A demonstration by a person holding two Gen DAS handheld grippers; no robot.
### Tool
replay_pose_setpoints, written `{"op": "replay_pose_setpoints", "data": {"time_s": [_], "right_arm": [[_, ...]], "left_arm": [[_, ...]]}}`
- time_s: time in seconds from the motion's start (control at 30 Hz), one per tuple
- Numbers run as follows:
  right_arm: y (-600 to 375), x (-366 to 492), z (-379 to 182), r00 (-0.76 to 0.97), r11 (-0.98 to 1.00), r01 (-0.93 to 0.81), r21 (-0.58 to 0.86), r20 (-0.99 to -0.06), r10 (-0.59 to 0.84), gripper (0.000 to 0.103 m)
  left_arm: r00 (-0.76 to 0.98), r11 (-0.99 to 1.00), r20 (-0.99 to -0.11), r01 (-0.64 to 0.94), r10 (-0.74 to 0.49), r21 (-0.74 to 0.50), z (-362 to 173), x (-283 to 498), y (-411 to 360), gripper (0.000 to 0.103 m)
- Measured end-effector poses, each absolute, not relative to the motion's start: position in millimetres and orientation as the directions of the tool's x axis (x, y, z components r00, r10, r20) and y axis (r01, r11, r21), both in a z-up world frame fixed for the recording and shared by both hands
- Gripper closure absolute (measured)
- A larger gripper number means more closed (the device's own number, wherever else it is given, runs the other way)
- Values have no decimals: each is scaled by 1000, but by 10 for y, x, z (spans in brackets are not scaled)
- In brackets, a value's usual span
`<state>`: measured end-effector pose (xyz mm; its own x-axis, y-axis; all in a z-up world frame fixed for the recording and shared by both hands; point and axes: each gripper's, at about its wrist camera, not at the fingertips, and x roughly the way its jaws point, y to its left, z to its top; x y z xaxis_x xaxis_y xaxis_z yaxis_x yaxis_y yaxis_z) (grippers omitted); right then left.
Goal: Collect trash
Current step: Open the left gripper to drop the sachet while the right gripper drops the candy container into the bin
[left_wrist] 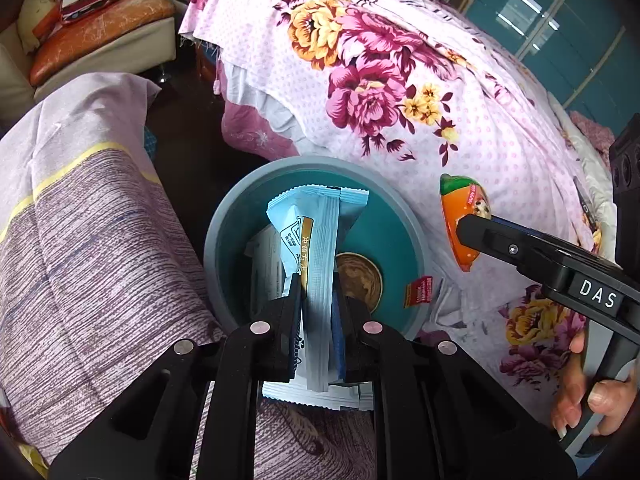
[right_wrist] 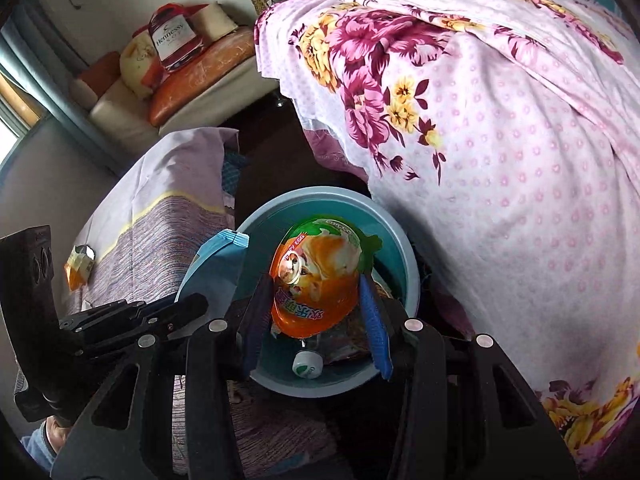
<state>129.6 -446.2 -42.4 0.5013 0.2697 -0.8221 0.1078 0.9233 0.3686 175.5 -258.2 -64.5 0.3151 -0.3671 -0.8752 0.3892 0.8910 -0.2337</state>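
- Your left gripper (left_wrist: 316, 292) has its fingers pinching a pale blue sachet (left_wrist: 316, 236): long, flat, crimped at its ends, with a gold band and printed characters on one face. It hangs directly above the bin (left_wrist: 224, 240).
- Your right gripper (right_wrist: 316, 304) has its blue-padded fingers (right_wrist: 374, 320) closed on an orange wrapper (right_wrist: 316, 280), glossy and egg-shaped, green at its top edge, with a puppy picture and red lettering. It too sits over the bin's opening.
- The bin is round, grey outside and teal inside, standing between a bed with a floral sheet (left_wrist: 400, 80) and a striped purple cover (left_wrist: 100, 240).
- Inside the bin lie a white bottle cap (right_wrist: 307, 365), a brown round lid (left_wrist: 360, 280) and a red label (left_wrist: 418, 290).
- A small orange packet (right_wrist: 78, 270) lies on the striped cover, well apart from the bin.
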Motion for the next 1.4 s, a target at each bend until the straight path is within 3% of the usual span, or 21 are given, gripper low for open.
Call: {"op": "replay_pose_setpoints", "data": {"time_s": [0.17, 0.23, 0.3, 0.4, 0.5, 1.2, 1.4], "right_arm": [[-4496, 1330, -457, 493, 925, 119, 360, -830, 260, 61], [-4503, 1341, -466, 490, 926, 122, 358, -833, 258, 61], [-4498, 1358, -474, 488, 927, 122, 355, -835, 256, 61], [-4490, 1374, -486, 484, 928, 121, 352, -837, 254, 61], [-4465, 1395, -500, 478, 929, 118, 350, -840, 256, 61], [-4043, 1571, -605, 407, 940, 75, 333, -871, 276, 59], [-3982, 1570, -587, 406, 944, 82, 321, -875, 262, 36]], "left_arm": [[310, 892, -882, 395, -355, -220, -694, 1779, -2642, 85], [305, 892, -886, 396, -350, -216, -719, 1782, -2653, 71], [319, 901, -886, 384, -336, -203, -729, 1782, -2634, 37], [350, 911, -876, 358, -332, -202, -696, 1778, -2542, 22], [353, 916, -872, 334, -338, -220, -665, 1783, -2437, 16], [349, 936, -875, 224, -337, -271, -664, 1593, -1775, 12], [352, 935, -871, 215, -342, -281, -661, 1567, -1704, 12]]}}
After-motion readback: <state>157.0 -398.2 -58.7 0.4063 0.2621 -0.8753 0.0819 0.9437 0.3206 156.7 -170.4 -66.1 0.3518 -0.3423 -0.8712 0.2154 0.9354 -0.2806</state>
